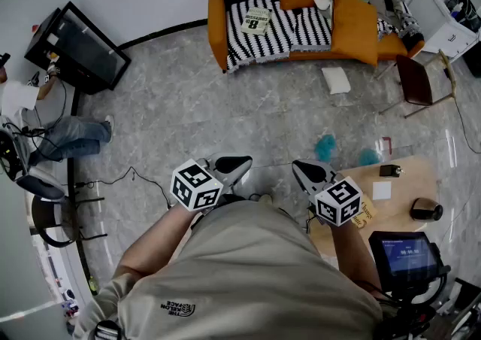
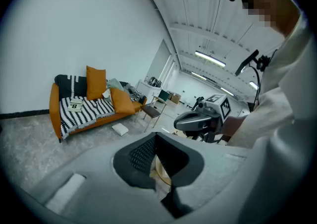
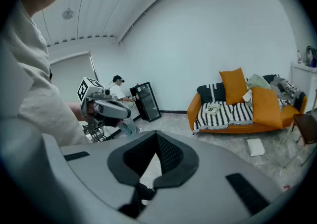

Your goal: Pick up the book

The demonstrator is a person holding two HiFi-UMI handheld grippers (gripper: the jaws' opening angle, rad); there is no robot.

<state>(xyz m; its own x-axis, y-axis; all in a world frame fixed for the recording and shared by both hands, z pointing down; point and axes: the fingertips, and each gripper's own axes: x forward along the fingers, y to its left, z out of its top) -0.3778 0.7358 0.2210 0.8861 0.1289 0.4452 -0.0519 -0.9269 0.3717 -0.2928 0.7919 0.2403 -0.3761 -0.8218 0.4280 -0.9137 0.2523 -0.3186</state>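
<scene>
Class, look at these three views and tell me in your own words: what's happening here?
A person stands holding a two-jaw gripper in each hand. The left gripper and the right gripper are both shut and empty, held near the body. The book lies on the striped blanket of the orange sofa across the room, not yet picked up.

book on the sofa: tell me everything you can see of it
The book is a thin, closed volume with a pale cream-green cover. The cover carries dark print and a large figure that looks like an 8; the smaller text is too small to read. It lies flat, cover up and slightly skewed, on the black-and-white striped throw over the seat of the orange sofa, near its left end in the head view. Only the throw touches it.
</scene>
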